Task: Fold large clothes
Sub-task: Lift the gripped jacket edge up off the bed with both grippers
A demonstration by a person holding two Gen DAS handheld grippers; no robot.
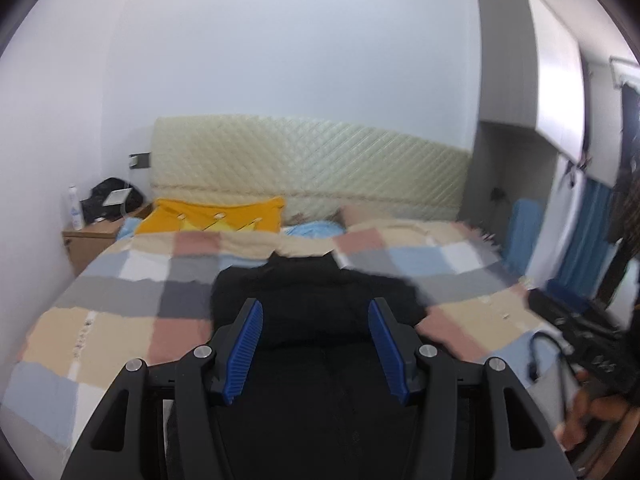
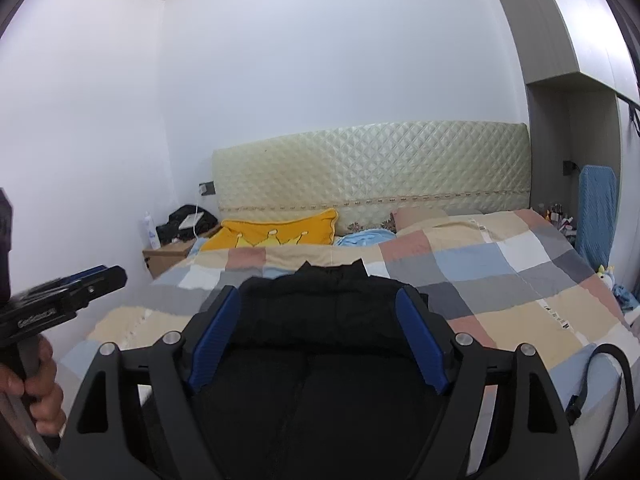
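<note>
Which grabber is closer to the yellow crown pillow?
Left. The left gripper is on the yellow pillow's side of the bed; the right gripper is farther across, over the black garment.

White walls (image 2: 320,60), quilted headboard (image 2: 372,168), grey wardrobe (image 1: 532,60)

Both wrist cameras sit just behind their own fingers, raised over the foot of the bed (image 1: 120,320), facing the headboard (image 2: 372,168) and tilted slightly downward.

Left view: black garment (image 1: 316,320) close ahead; nightstand (image 1: 88,240) far left.

Right view: left gripper (image 2: 100,280) at its left edge.

Shared: garment, quilt, yellow pillow (image 2: 280,232), headboard.
</note>
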